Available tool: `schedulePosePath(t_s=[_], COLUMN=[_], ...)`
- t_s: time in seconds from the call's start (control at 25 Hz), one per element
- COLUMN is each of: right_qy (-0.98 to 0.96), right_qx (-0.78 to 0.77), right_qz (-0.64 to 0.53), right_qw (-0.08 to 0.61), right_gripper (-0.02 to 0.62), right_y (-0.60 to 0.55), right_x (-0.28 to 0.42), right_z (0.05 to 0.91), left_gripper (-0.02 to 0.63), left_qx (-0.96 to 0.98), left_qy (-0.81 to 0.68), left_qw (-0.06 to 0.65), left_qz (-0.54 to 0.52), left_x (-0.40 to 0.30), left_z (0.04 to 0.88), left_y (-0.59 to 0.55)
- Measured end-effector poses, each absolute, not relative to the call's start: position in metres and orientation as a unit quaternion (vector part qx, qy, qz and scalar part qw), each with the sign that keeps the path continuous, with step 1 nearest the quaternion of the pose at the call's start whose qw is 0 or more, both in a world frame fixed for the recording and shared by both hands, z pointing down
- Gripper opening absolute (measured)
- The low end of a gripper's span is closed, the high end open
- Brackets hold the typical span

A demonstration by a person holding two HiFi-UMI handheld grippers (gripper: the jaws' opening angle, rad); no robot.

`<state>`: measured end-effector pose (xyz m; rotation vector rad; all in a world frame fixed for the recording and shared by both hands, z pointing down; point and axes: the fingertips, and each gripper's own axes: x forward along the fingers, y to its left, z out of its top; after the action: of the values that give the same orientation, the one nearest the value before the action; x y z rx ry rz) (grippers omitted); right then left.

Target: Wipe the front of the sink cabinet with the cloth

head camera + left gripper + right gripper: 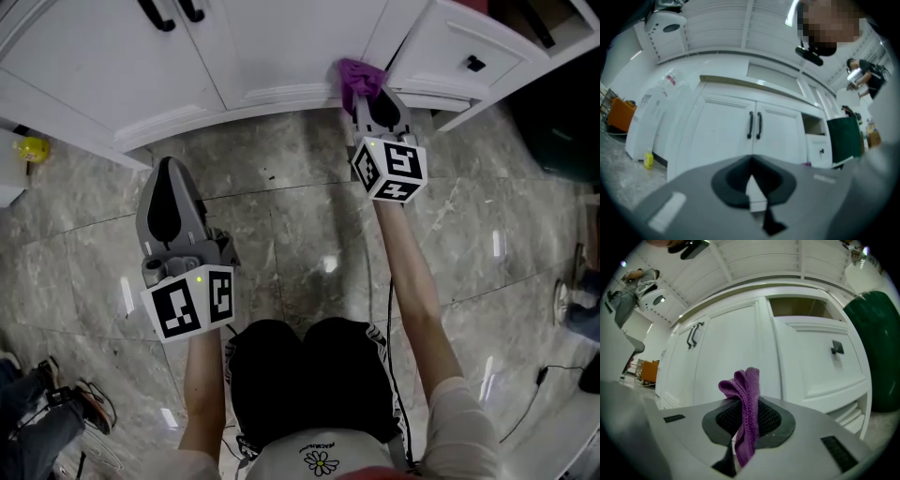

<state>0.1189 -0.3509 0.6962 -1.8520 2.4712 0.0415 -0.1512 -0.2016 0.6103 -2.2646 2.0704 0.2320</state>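
Note:
The white sink cabinet (262, 47) fills the top of the head view, with two doors and black handles (754, 125). My right gripper (367, 94) is shut on a purple cloth (358, 79), whose bunched end touches the cabinet's bottom rail beside the drawer. In the right gripper view the purple cloth (744, 404) stands pinched upright between the closed jaws, right gripper (746, 420). My left gripper (169, 192) hangs over the marble floor, away from the cabinet, shut with nothing in it; left gripper (751, 180) faces the doors.
An open drawer (469, 56) with a black knob juts out at the right. A dark green bin (876, 348) stands beyond it. A yellow bottle (33, 148) sits on the floor at the left. A person's knees (309, 375) are low in the head view.

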Motion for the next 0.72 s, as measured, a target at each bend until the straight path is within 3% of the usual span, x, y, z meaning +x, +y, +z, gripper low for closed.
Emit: schedulePosePath(t_s=[0.12,0.32,0.72], right_qy=[0.819,0.842,0.859], right_qx=[-0.572,-0.534,-0.504], right_qz=[0.033,-0.034,-0.031], right_qw=[0.029,0.074,0.079], right_gripper=[0.051,0.052,0.052], right_y=[-0.328,-0.290,-0.263], right_x=[0.082,0.042,0.020], right_z=[0.673,0.679,0.669], left_gripper=[0.005,0.005,0.005], left_qx=[-0.739,-0.752,-0.752], left_qy=[0.670,0.657,0.657], left_qw=[0.039,0.035,0.025], left_qz=[0.068,0.054,0.052], left_x=[-0.146,-0.131,-0.137], left_z=[0.612,0.625,0.631], left_y=[-0.207,-0.211,-0.214])
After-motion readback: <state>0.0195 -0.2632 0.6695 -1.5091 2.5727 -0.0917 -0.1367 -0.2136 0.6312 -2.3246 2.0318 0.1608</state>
